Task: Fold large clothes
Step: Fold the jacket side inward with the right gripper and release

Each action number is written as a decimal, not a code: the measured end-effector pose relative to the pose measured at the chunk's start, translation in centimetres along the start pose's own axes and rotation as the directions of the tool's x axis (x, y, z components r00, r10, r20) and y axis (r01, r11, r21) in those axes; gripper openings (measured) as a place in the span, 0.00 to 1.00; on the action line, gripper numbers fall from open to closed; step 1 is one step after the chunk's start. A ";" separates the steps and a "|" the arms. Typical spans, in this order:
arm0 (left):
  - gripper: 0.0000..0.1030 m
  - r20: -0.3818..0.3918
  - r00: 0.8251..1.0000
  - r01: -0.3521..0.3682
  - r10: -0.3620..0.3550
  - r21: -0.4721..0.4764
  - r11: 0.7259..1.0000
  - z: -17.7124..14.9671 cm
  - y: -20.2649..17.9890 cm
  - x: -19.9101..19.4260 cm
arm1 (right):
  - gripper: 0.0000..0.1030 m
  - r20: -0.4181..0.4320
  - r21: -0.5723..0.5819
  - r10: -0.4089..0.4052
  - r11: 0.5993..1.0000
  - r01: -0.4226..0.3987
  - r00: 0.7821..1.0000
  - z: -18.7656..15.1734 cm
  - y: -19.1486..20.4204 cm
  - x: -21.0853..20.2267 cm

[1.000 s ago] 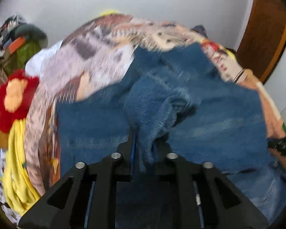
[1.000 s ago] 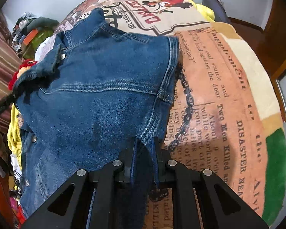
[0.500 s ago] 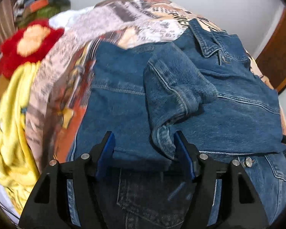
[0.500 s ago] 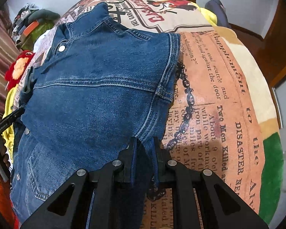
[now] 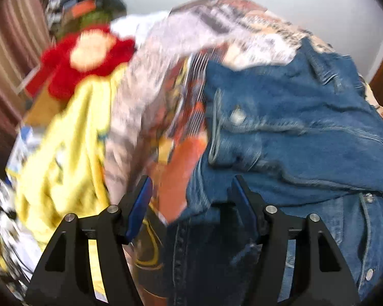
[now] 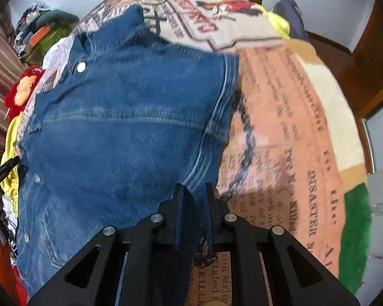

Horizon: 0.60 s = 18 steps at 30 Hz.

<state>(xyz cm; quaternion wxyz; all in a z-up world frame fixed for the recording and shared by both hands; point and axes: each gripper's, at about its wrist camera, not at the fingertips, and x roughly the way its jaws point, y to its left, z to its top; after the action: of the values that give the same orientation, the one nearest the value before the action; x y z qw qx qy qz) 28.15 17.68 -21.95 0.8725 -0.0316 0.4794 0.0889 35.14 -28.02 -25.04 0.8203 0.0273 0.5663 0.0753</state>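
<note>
Blue denim jacket (image 6: 130, 132) on the printed blanket (image 6: 288, 117), spread flat, sleeve now folded in across the body, so one fold done. Collar at the far end, snaps down the left edge. Left tongs (image 5: 191, 204) just let go, half open, empty, by the near left edge. Right tongs (image 6: 193, 214) pinched tight on the near hem.

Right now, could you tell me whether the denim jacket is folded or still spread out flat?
Partly folded. The denim jacket has its upper part doubled over its buttoned front, and the right gripper pinches its edge.
</note>
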 end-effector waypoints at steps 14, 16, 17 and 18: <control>0.79 -0.046 0.991 0.134 -0.128 0.207 0.969 3.3 -10.4 3.1 | 0.11 0.071 -0.170 -0.112 0.978 0.122 0.991 3.3 3.0 2.2; 0.80 -0.098 0.986 0.150 -0.131 0.213 0.966 2.6 -10.6 4.6 | 0.11 0.092 -0.220 -0.131 0.964 0.149 0.987 2.8 3.2 2.2; 0.80 -0.081 0.986 0.161 -0.148 0.200 0.966 2.3 -10.2 4.5 | 0.11 0.109 -0.264 -0.180 0.943 0.203 0.978 2.4 3.4 2.2; 0.80 -0.080 0.984 0.171 -0.158 0.193 0.966 2.1 -10.0 4.4 | 0.11 0.118 -0.281 -0.201 0.932 0.227 0.972 2.1 3.5 2.3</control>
<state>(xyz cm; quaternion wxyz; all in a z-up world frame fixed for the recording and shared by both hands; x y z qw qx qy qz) 34.10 8.71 -24.81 0.8599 0.0135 0.5092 -0.0334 37.54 -24.16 -25.93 0.8426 -0.1532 0.5119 0.0673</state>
